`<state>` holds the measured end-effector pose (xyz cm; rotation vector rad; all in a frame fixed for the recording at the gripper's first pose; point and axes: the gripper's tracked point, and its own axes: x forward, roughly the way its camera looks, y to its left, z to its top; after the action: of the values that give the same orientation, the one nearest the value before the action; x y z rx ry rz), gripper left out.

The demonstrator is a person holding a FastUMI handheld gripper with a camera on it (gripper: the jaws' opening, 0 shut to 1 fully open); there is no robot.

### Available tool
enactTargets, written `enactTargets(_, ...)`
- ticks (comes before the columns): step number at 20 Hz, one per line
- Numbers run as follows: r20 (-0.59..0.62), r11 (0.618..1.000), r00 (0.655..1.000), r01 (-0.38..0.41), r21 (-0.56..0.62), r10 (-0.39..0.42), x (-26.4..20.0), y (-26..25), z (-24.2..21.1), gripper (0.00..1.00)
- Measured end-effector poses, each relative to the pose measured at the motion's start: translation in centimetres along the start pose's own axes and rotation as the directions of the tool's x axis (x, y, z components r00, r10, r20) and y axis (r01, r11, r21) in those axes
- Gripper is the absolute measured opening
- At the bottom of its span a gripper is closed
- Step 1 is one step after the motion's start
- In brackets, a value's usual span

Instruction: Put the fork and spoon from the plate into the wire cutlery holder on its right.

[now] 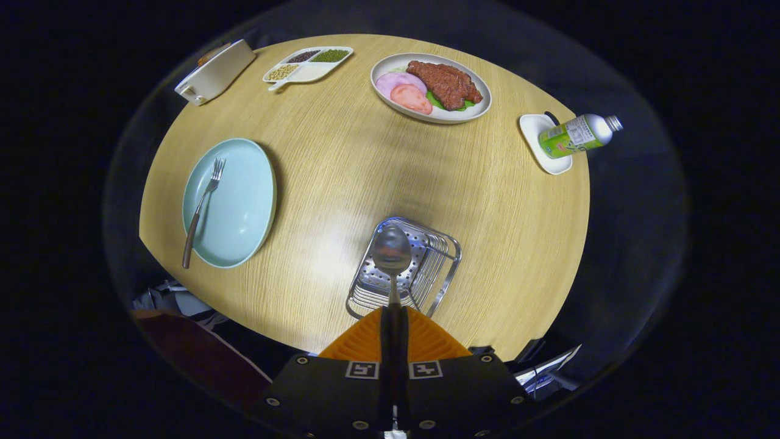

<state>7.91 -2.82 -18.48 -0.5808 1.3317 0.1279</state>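
The gripper (393,308) pinches the spoon (392,253) by its handle, both fingers pressed on it, bowl pointing ahead over the wire cutlery holder (405,268) at lower centre — the drop looks close. The fork (203,210) lies lengthwise on the plate (244,207), centre left, well apart; nothing blocks the way.

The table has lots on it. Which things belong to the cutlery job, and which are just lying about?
Job: spoon clamped in the hand-held gripper above the wire holder; fork lying on the blue plate.

Lying about: food plate, divided dish, bottle, small dish, white box.
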Motion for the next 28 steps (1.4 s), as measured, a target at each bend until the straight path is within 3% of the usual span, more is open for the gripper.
enactTargets(8, -0.01, 0.999, 1.0, -0.009, 0.033, 0.009, 1.4, -0.5, 0.0, 0.07)
enactTargets(13, 0.057, 0.996, 0.998, 0.002, 0.084, -0.007, 0.0, -1.1, 0.6, 0.16)
enactTargets(18, 0.245, 0.985, 0.969, -0.017, 0.174, -0.027, -3.9, -0.2, 2.5, 0.48)
enactTargets(19, 0.283, 0.981, 0.959, -0.024, 0.192, -0.032, -4.7, 0.2, 2.9, 0.52)
enactTargets(20, 0.317, 0.979, 0.948, -0.033, 0.201, -0.033, -5.4, 0.8, 3.1, 0.64)
enactTargets(23, 0.424, 0.97, 0.905, -0.074, 0.231, -0.032, -7.6, 3.3, 4.1, 0.85)
enactTargets(26, 0.49, 0.967, 0.872, -0.125, 0.222, 0.0, -8.9, 7.3, 4.5, 0.99)
enactTargets(28, 0.523, 0.969, 0.852, -0.14, 0.206, 0.012, -9.1, 10.3, 5.0, 0.99)
